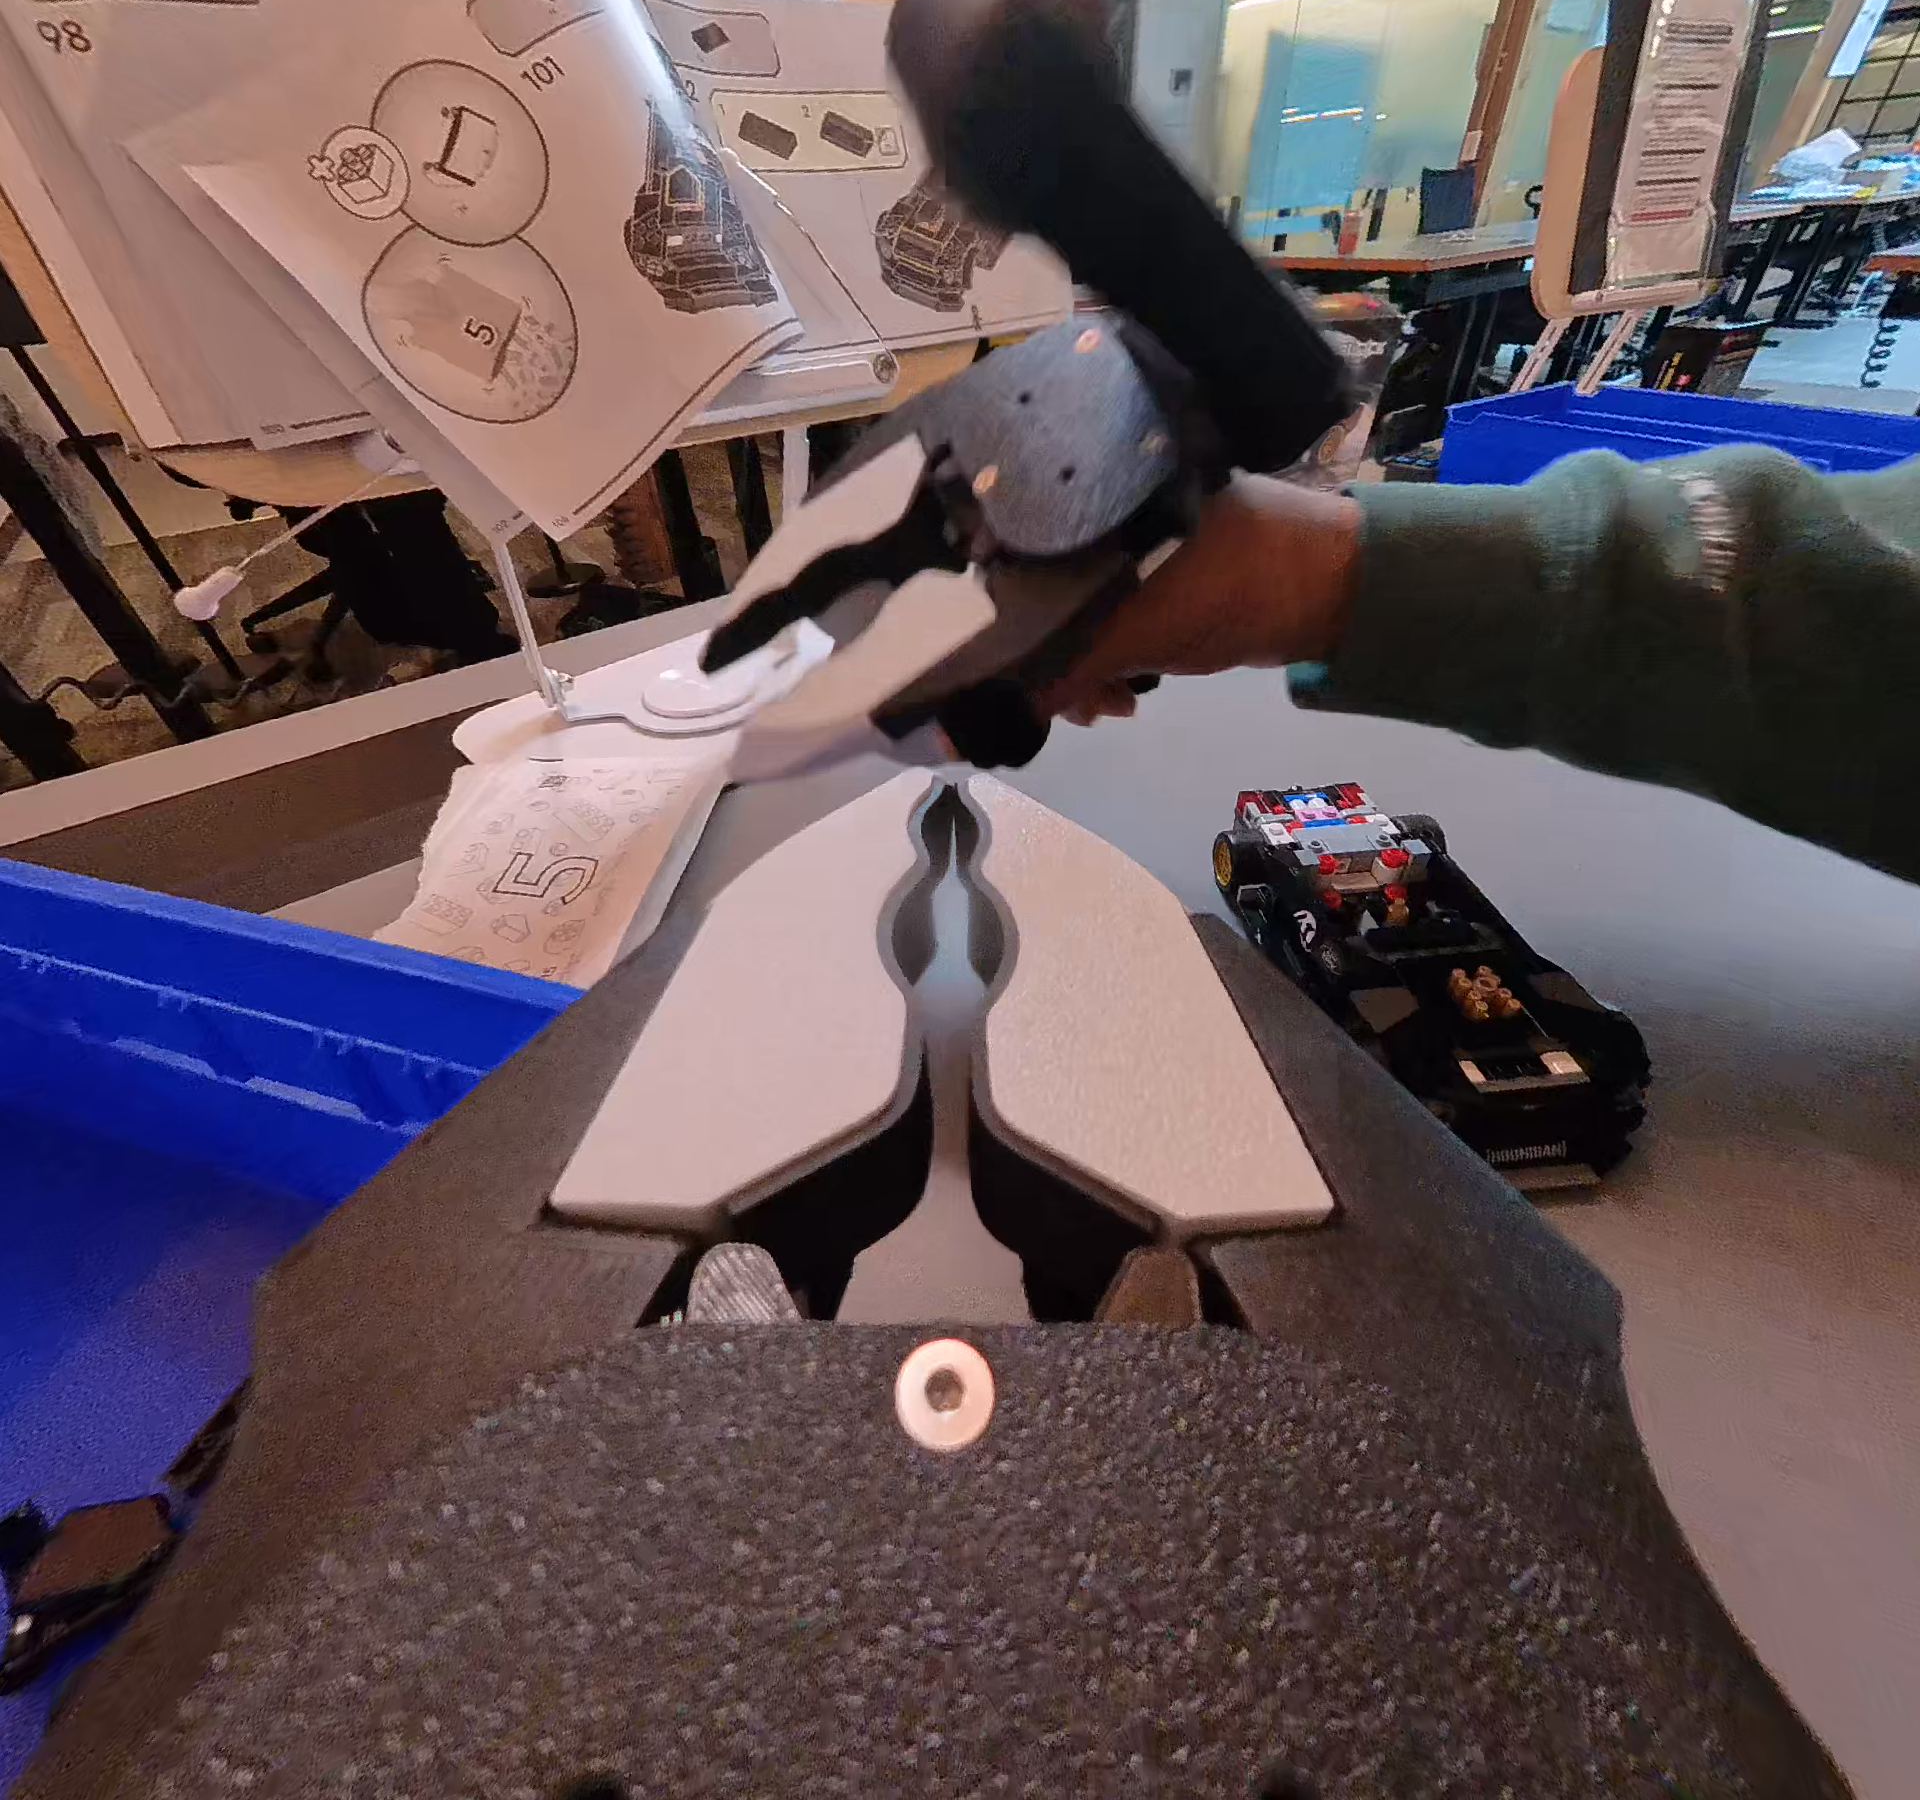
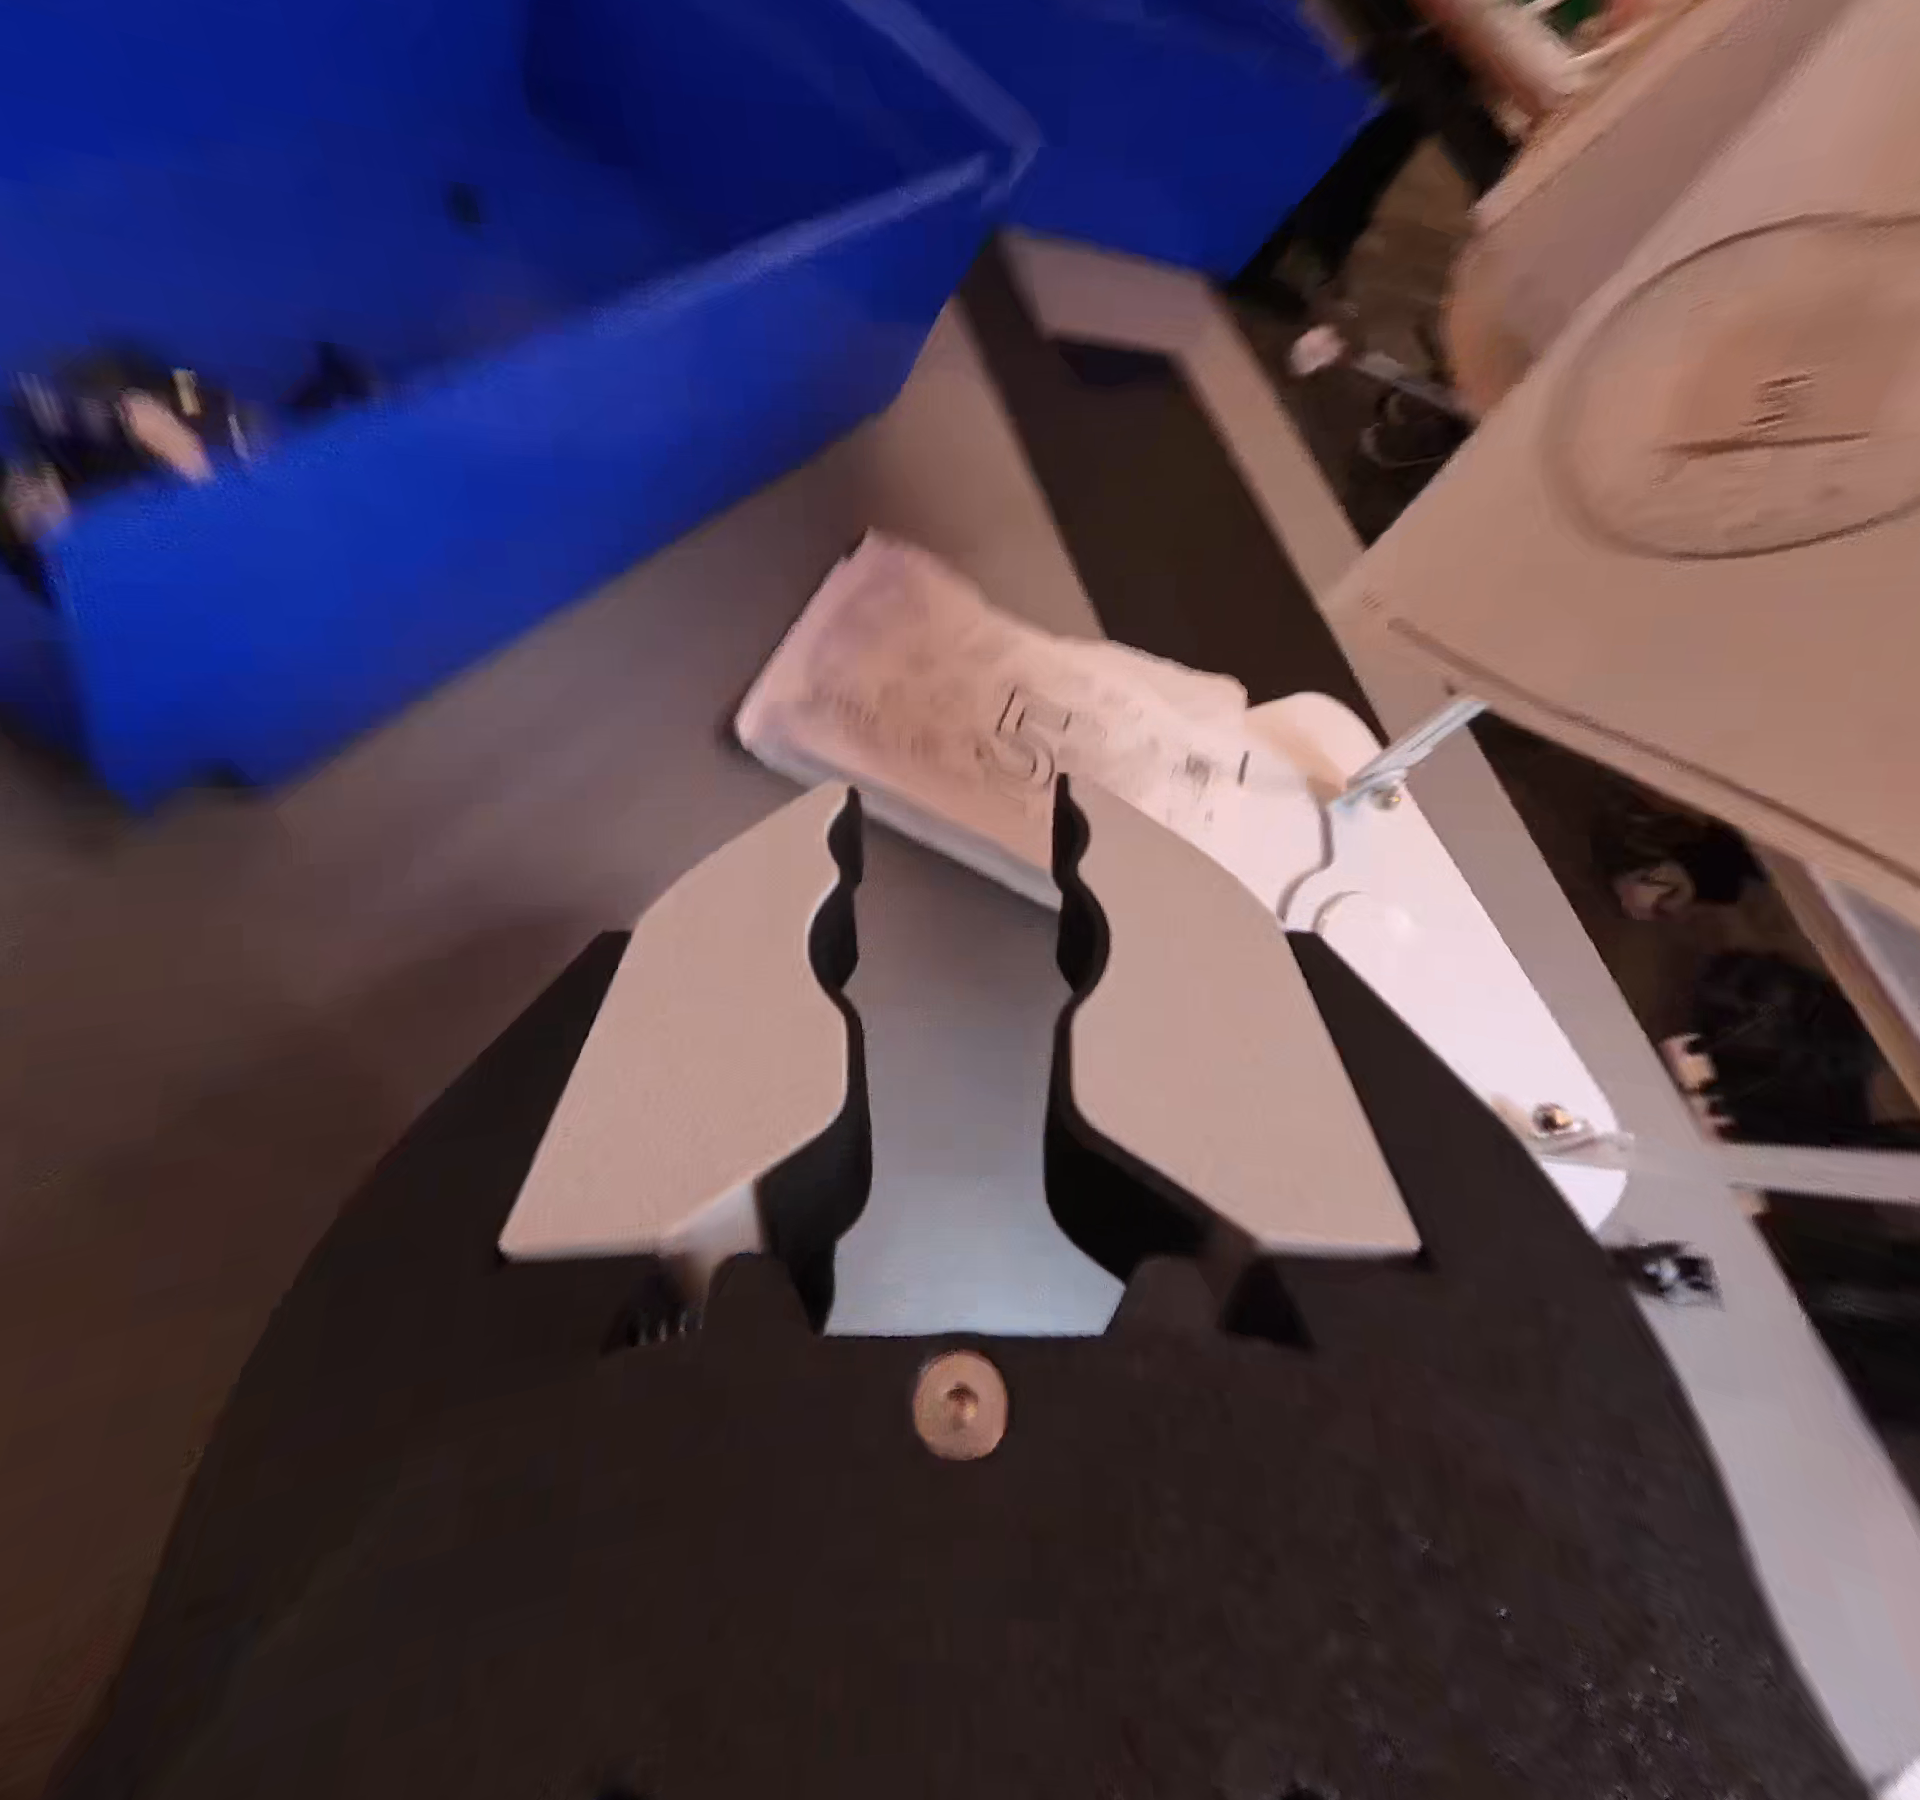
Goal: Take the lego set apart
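Lying lengthwise toward camera, black lego car, left claw closed empty, right claw parted.

Open instruction booklet on the stand carries printed step numbers and page numbers. White paper bag beside the blue bin bears one large digit. Black lego car has small white lettering at its side and rear. Background sleeved sheet: print unreadable.
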A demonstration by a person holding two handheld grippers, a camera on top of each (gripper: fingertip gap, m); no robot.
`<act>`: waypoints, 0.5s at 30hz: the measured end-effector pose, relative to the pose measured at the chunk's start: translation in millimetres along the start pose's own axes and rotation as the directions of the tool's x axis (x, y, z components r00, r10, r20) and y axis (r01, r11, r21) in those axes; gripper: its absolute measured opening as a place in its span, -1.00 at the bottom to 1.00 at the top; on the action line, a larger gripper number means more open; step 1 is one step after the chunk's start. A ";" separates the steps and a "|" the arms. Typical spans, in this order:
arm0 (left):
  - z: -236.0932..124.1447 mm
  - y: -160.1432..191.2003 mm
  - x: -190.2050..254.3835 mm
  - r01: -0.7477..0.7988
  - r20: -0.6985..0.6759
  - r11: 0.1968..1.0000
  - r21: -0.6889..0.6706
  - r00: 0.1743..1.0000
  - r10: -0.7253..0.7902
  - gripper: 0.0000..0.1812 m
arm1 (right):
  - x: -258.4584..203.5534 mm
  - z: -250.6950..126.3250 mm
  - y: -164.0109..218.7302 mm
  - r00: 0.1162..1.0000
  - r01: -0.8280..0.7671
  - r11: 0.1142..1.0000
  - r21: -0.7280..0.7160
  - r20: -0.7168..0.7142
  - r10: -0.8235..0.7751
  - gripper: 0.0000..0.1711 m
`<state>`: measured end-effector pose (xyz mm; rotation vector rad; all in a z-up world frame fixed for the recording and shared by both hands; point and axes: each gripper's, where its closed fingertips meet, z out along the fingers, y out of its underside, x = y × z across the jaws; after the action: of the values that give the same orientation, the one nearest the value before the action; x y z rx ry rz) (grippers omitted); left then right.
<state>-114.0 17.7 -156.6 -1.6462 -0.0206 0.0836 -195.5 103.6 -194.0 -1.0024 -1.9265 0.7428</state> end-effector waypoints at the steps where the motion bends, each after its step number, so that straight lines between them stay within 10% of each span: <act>1: 0.5 0.6 0.8 -0.001 -0.004 1.000 -0.002 1.000 0.001 -1.00 | 0.5 7.7 13.4 0.997 0.074 0.996 -0.044 0.025 -0.073 -0.54; 11: 3.0 10.8 -9.1 0.015 0.001 0.999 -0.043 1.000 -0.015 -1.00 | 3.0 86.8 51.6 0.858 0.486 0.854 -0.186 0.287 -0.426 -0.54; 15: 2.7 12.6 -12.4 0.057 -0.001 0.997 -0.052 0.998 -0.057 -1.00 | -2.0 79.4 52.8 0.870 0.454 0.877 -0.155 0.287 -0.400 -1.00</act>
<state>-127.0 18.7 -168.8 -1.6966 -0.0684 0.0372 -244.0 118.8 -274.7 -0.5796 -2.3819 0.4151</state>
